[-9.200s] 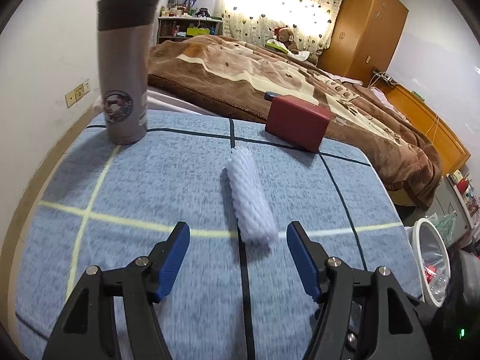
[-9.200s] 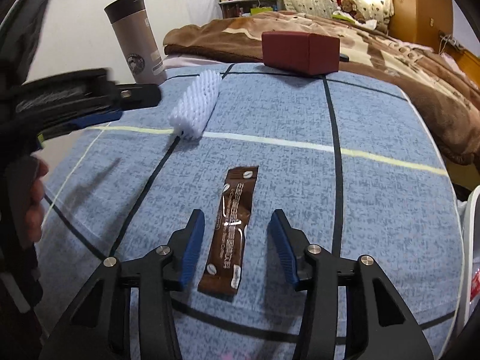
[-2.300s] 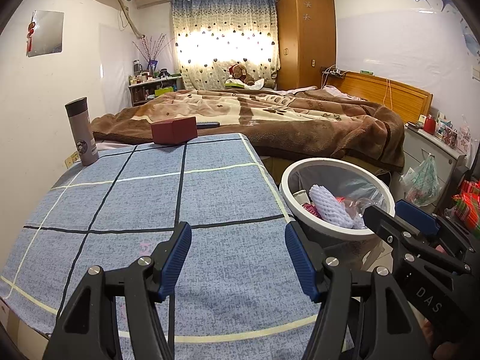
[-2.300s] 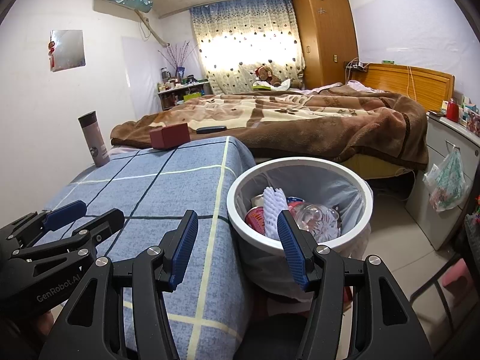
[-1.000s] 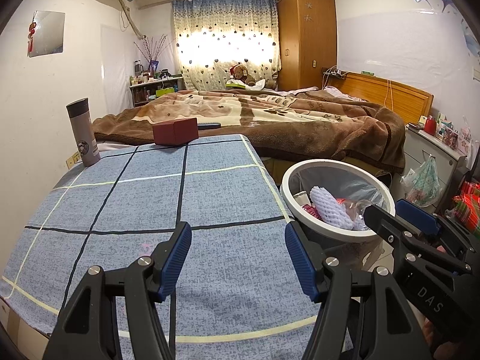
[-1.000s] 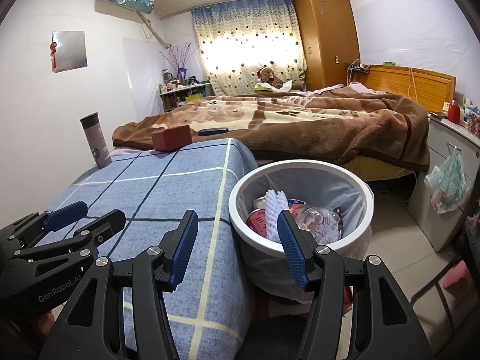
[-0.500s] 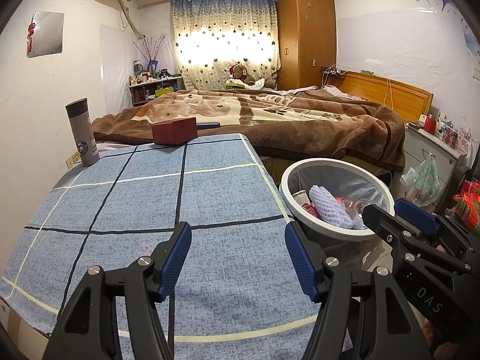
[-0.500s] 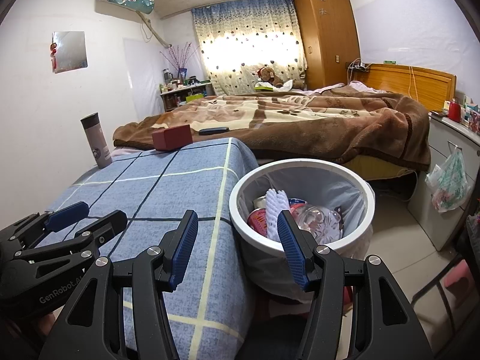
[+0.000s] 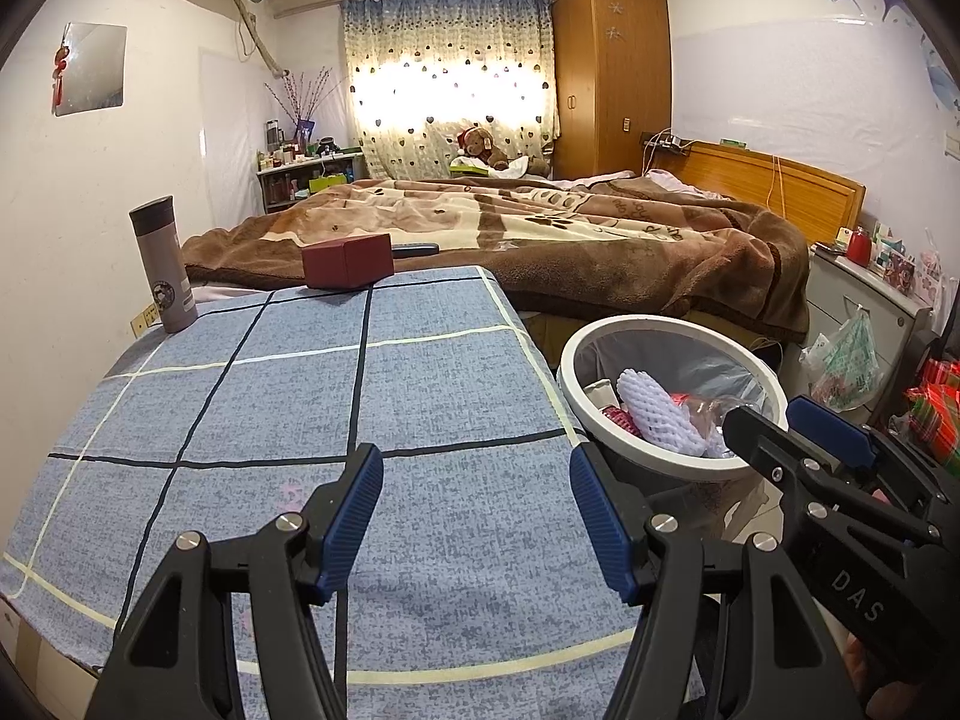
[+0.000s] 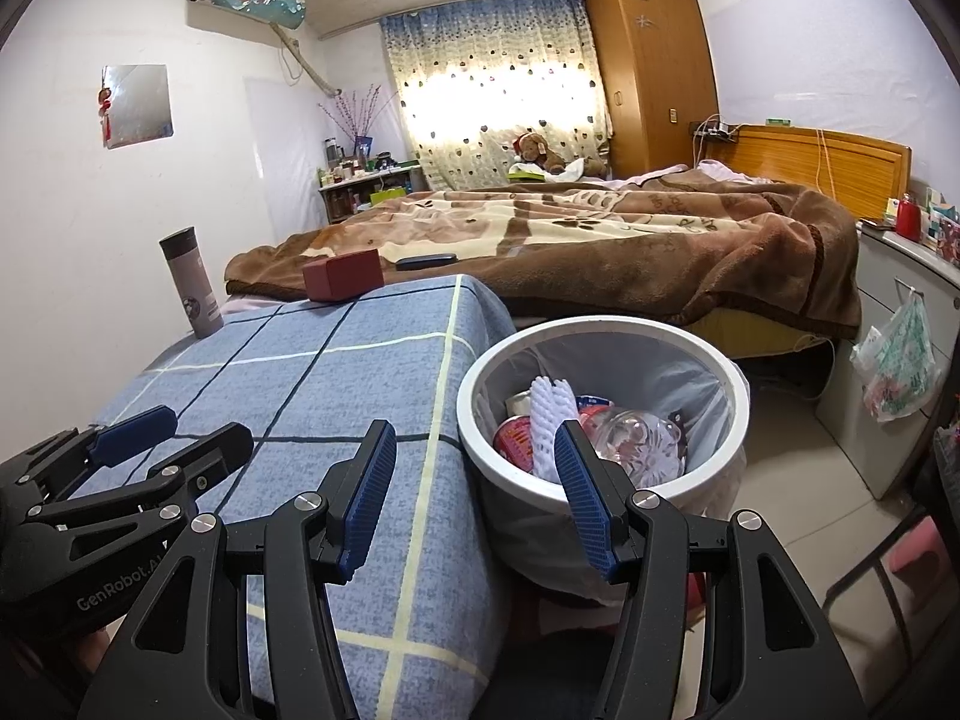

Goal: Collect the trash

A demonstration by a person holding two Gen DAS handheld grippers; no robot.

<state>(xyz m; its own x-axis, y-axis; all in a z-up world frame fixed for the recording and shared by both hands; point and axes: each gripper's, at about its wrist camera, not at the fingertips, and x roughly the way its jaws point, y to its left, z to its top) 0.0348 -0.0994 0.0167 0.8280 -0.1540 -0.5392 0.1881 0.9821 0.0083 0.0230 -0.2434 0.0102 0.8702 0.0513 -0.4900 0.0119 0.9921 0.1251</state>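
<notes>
A white round trash bin [image 9: 750, 360] [image 10: 600, 330] stands on the floor at the right edge of the blue checked table [image 9: 300, 396] [image 10: 336, 372]. A white foam net sleeve [image 9: 657, 411] [image 10: 549, 420], a clear plastic piece and red wrappers lie inside it. My left gripper [image 9: 474, 516] is open and empty above the table's near part. My right gripper [image 10: 474, 492] is open and empty near the bin's near left rim; it also shows in the left wrist view [image 9: 798, 432]. The left gripper also shows at the left of the right wrist view [image 10: 174, 435].
A grey thermos [image 9: 163, 264] [image 10: 192, 282] stands at the table's far left. A dark red box [image 9: 348, 261] [image 10: 343, 283] sits at its far edge. A bed with a brown blanket [image 9: 600, 240] lies behind. A grey cabinet [image 10: 900, 360] with a hanging plastic bag [image 10: 897, 366] stands right.
Since 9 s ago the foam sleeve and the brown sachet have left the table; the sleeve lies in the bin. Over the last second both grippers have hardly moved.
</notes>
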